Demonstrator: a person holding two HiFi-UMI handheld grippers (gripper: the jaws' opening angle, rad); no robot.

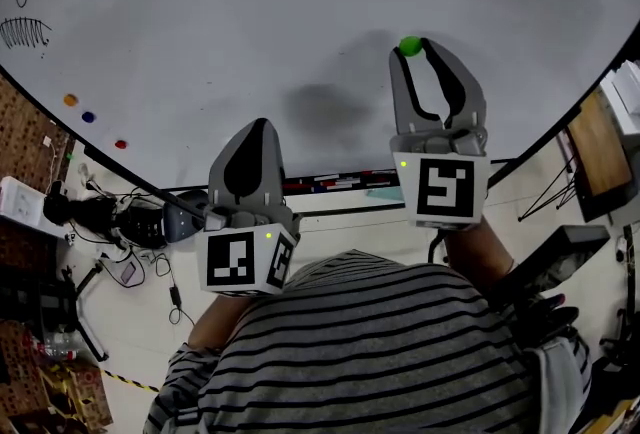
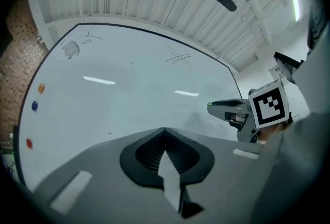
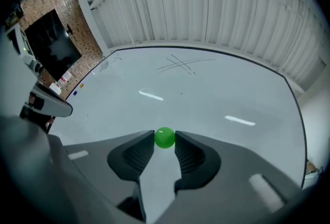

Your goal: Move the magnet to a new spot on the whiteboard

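The green magnet [image 3: 164, 138] sits pinched between the jaw tips of the right gripper [image 3: 164, 141], which is closed on it from both sides. It lies at the whiteboard [image 3: 216, 94], right of centre in the head view, and seems to touch the surface, though the contact itself is not plain. It looks round like a ball, with no long axis or facing to tell.

The left gripper [image 2: 165, 134] is held lower, off the board, with its jaws together on nothing.

There are no readable words on the board, only a scribbled drawing [image 1: 22, 22] and crossed pen lines [image 3: 180, 64]. An orange magnet [image 1: 70, 100], a blue magnet [image 1: 88, 117] and a red magnet [image 1: 121, 144] sit along its left edge.
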